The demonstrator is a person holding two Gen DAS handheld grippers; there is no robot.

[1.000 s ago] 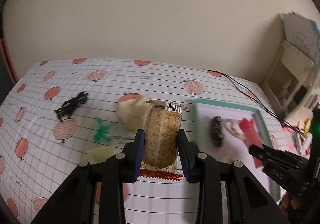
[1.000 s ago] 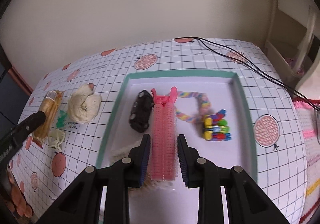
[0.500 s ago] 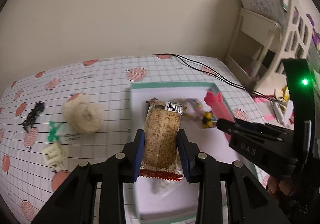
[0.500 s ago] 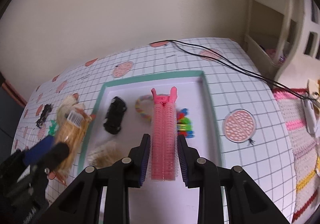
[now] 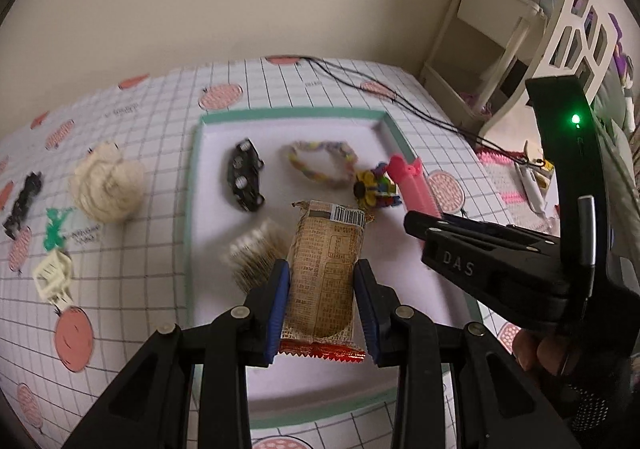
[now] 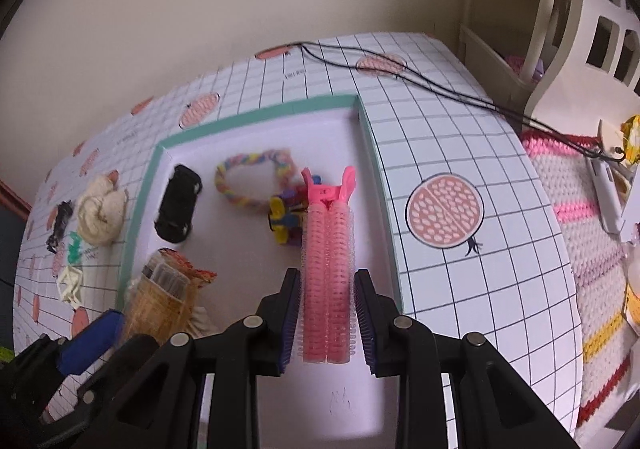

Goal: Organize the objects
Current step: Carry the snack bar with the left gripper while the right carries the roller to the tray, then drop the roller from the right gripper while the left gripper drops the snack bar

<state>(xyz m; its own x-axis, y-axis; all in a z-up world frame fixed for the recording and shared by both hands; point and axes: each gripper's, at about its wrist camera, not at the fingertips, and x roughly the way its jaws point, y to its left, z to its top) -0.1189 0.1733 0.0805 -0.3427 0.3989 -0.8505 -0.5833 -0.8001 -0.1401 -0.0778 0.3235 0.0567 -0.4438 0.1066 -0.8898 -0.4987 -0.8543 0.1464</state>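
Jaws of the left gripper are clamped on a snack packet, pads pressed against its long sides, holding it above the near half of the tray. Jaws of the right gripper are closed on a pink clip, which hangs over the tray's right side, near the rim.

Already in the tray lie a toy car, a braided band, a cluster of coloured pegs and a blurred brush-like thing just left of the packet. Outside it on the bench remain a rope ball, a green piece, a black piece and a cream clip.

Both grippers crowd the same tray, so they could knock together when lowering. The packet is soft; a tight squeeze may crush what is inside. Released from this height, it might land on the brush-like thing and tip. The clip, let go so close to the rim, could catch the edge and fall outside, or land on the pegs and scatter them.
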